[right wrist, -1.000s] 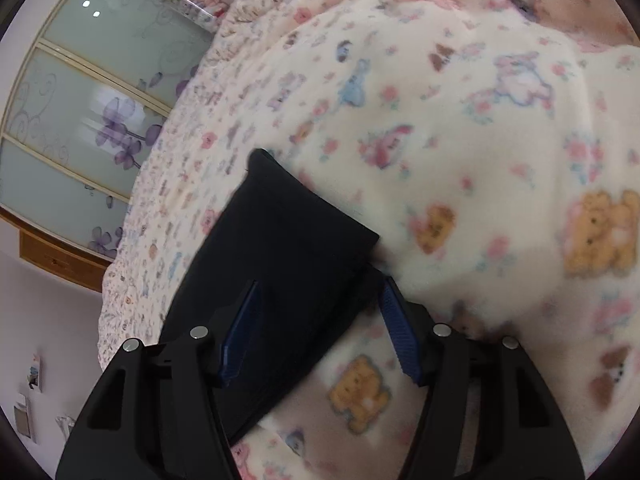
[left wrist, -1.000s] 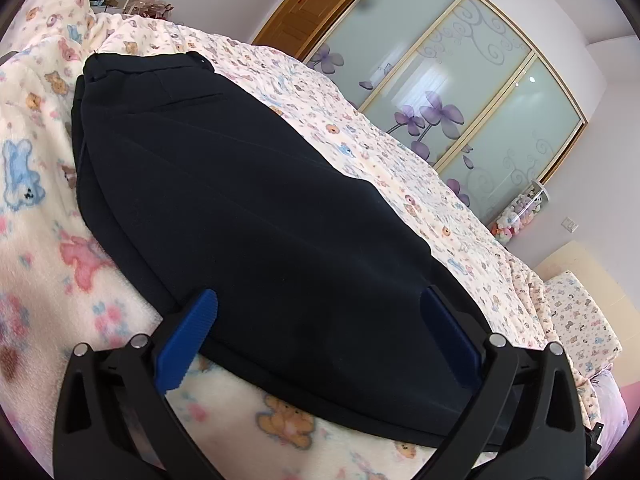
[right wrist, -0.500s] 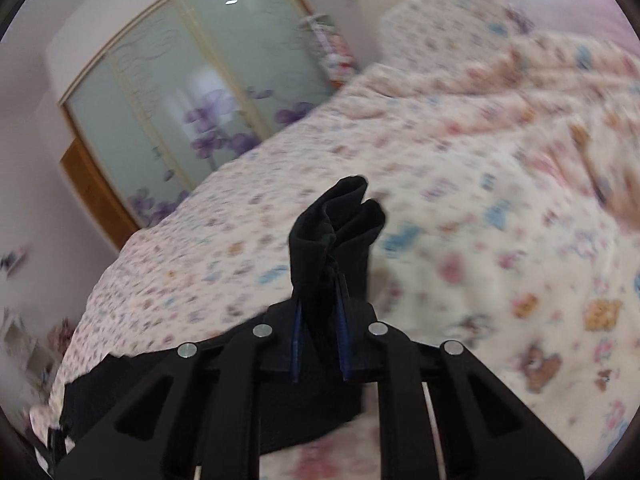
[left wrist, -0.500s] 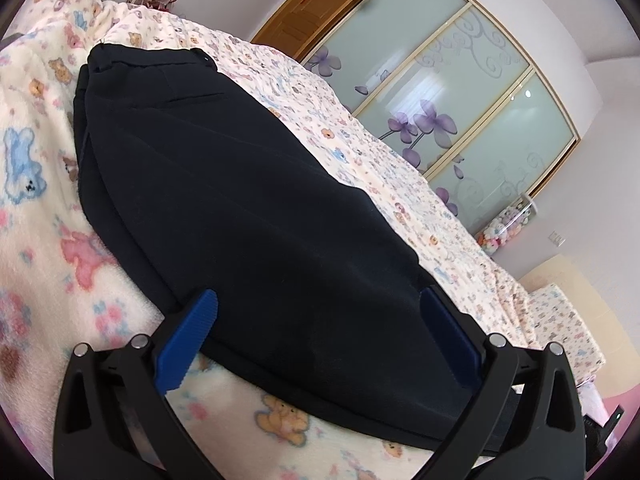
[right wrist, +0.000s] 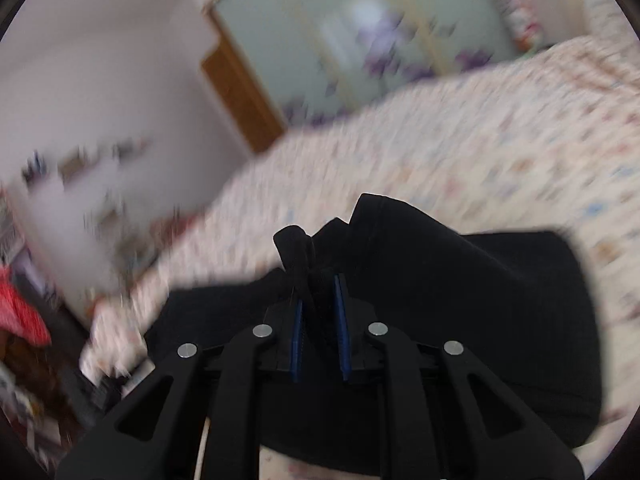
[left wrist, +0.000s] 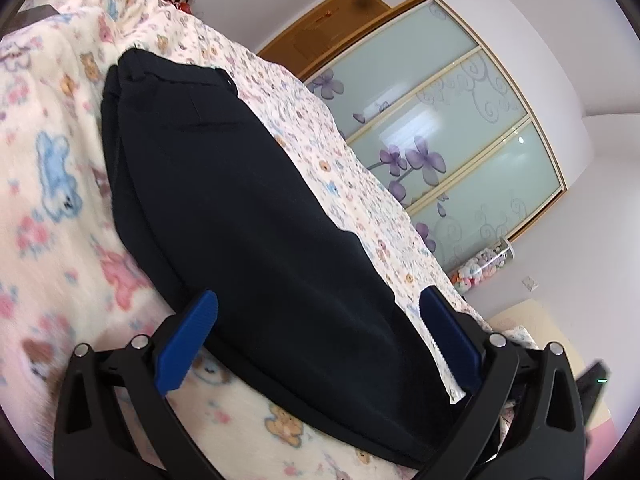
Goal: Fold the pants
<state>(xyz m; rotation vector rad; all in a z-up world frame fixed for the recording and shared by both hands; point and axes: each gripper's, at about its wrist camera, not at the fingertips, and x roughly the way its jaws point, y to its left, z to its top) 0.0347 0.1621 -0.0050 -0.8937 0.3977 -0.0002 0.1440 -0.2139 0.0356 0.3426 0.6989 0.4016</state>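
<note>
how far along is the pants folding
Done: the dark pants lie lengthwise on the bed, legs seemingly stacked. In hand: the right hand-held gripper pinches a bunch of fabric. The left hand-held gripper straddles them, open. Left: folding end over.

- Bed (left wrist: 360, 200) under cartoon-print blanket (left wrist: 60, 240).
- Wardrobe (left wrist: 460, 128): frosted sliding doors, purple flowers, wooden frame.
- White walls (left wrist: 592, 60), bright daylight.

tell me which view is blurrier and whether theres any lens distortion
Right wrist view: heavy motion smear on the bedspread and wardrobe doors; only the right gripper and the pinched pants stay crisp. Left wrist view: mostly sharp, slight blur at the left edge; fisheye bends the wardrobe frame, dark corners.
</note>
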